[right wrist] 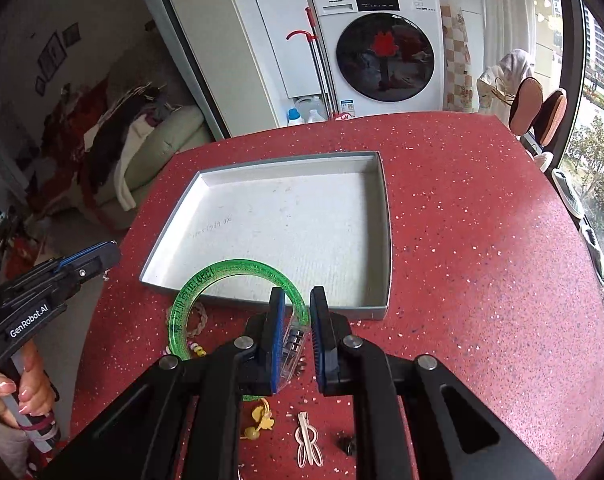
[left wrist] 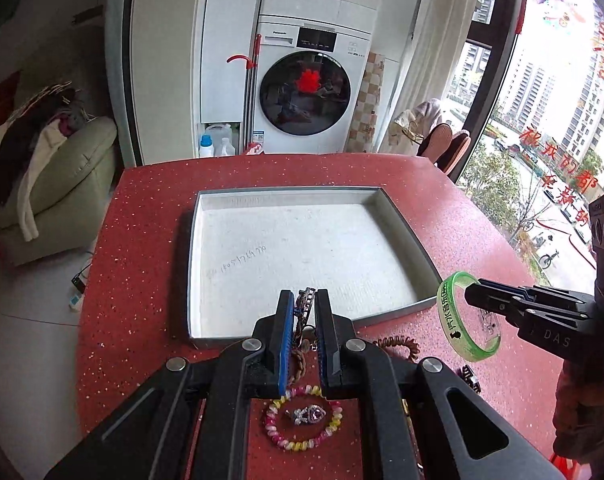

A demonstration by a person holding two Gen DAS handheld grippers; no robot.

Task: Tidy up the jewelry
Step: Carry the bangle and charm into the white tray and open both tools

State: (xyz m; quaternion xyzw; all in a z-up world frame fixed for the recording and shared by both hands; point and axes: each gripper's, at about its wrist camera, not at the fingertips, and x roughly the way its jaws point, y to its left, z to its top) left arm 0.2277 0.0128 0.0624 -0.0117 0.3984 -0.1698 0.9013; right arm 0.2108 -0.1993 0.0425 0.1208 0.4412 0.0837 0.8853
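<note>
A shallow grey tray (left wrist: 196,248) with a white floor lies on the red table; it also shows in the right wrist view (right wrist: 386,216). My left gripper (left wrist: 305,304) is shut on a braided chain bracelet (left wrist: 304,308) and holds it over the tray's near edge. My right gripper (right wrist: 295,304) is shut on a green translucent bangle (right wrist: 206,276) with a clear tag, held just before the tray's near edge; the bangle also shows in the left wrist view (left wrist: 448,312). A colourful bead bracelet (left wrist: 302,442) with a purple heart ring (left wrist: 310,416) inside lies under the left gripper.
A brown coil hair tie (left wrist: 398,346) and a dark watch link (left wrist: 471,376) lie near the left gripper. A yellow charm (right wrist: 260,420), a cream hair clip (right wrist: 308,440) and a small dark piece (right wrist: 346,446) lie under the right gripper. A washing machine (left wrist: 306,92) stands behind the table.
</note>
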